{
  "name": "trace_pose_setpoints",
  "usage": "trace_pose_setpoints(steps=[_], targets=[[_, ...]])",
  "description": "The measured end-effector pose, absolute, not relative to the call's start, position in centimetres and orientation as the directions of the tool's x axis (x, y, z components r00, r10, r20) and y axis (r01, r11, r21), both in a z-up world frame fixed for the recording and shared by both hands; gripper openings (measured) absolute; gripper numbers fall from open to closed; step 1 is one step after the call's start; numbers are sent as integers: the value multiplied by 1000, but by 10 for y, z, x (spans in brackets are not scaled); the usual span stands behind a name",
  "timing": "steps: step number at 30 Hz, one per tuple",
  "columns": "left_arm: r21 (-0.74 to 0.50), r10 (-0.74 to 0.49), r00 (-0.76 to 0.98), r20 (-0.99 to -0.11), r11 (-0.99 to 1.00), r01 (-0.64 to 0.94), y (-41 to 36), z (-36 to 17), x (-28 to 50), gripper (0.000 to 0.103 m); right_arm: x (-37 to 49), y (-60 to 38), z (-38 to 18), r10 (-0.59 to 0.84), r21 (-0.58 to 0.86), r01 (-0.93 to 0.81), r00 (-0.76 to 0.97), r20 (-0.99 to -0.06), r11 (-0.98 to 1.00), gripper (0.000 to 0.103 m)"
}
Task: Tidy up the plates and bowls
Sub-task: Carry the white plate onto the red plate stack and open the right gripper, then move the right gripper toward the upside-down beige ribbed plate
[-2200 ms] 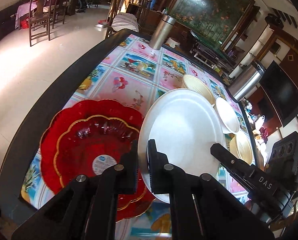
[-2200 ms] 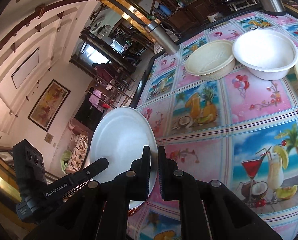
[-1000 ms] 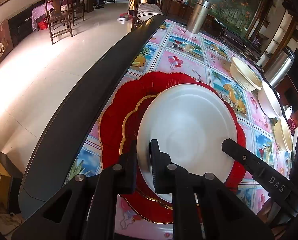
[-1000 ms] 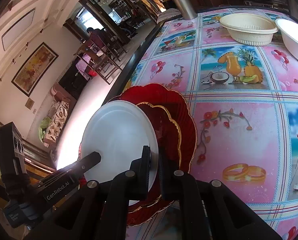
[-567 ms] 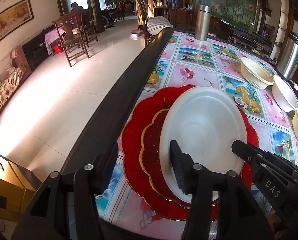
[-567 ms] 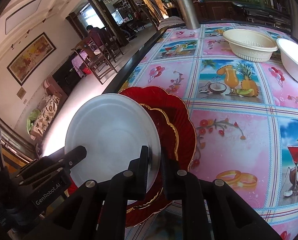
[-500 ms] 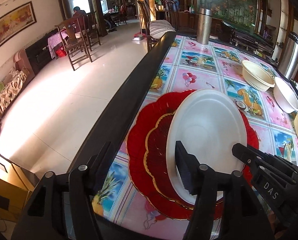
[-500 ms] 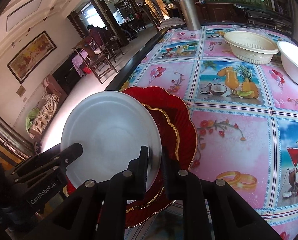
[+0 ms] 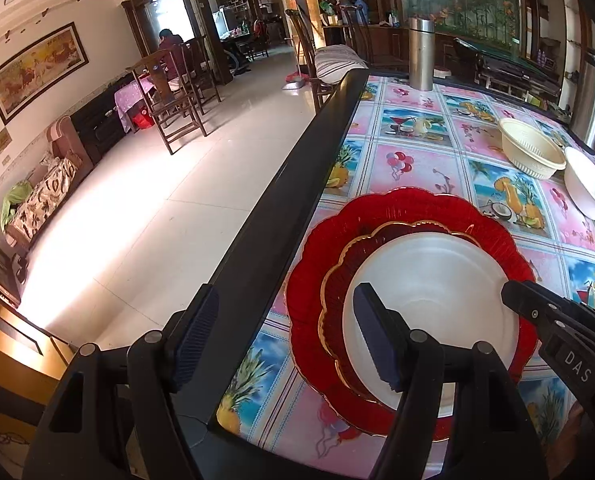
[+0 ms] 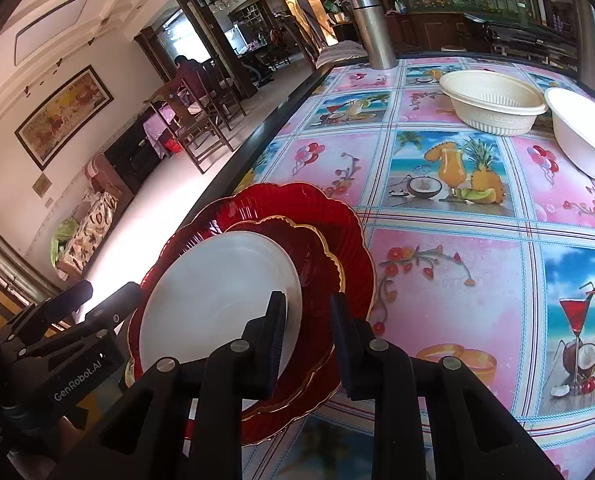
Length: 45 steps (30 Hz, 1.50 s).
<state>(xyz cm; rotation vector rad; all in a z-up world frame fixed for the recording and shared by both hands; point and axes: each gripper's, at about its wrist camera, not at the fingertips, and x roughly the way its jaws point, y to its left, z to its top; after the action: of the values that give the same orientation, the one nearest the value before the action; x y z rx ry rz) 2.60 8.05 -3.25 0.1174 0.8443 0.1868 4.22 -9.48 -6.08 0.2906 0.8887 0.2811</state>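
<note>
Jaws apart, white plate [image 9: 429, 280] free

Matt white plate [image 9: 433, 280] on glossy ribbed red glass plates [image 9: 409, 216]; shiny printed tablecloth [image 10: 449, 248]

White plate [image 9: 433, 280] lying flat atop a smaller gold-rimmed red plate [image 9: 337, 280] nested in a large scalloped red plate [image 9: 409, 212], directly ahead of the right gripper [image 10: 309, 312]; cream bowl [image 10: 491, 102] and white bowl [image 10: 583, 132] stand farther ahead.

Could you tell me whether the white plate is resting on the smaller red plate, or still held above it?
Touching: in the right wrist view the white plate lies flat on the smaller red plate, and both grippers are open.
</note>
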Motion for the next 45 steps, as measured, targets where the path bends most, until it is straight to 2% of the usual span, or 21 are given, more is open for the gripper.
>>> trace_pose_setpoints(steps=[6, 14, 25, 32, 42, 45], targets=[[176, 193, 671, -716, 980, -93, 68, -28, 22, 70, 41, -106, -57, 371, 392, -104, 607, -703, 914, 25], [146, 105, 728, -678, 989, -7, 32, -16, 7, 70, 30, -125, -45, 370, 411, -100, 655, -658, 906, 25], [174, -36, 701, -712, 959, 225, -57, -34, -18, 70, 14, -197, -58, 304, 444, 19, 703, -643, 896, 26], [120, -159, 575, -802, 902, 416, -126, -62, -30, 70, -14, -270, -55, 220, 453, 111, 757, -615, 885, 26], [132, -185, 506, -842, 840, 526, -200, -79, -36, 70, -91, -400, -47, -35, 439, 328, 831, -556, 837, 33], [123, -194, 485, -852, 827, 548, -220, -76, -27, 70, -101, -428, -49, -64, 450, 365, 829, -556, 815, 36]])
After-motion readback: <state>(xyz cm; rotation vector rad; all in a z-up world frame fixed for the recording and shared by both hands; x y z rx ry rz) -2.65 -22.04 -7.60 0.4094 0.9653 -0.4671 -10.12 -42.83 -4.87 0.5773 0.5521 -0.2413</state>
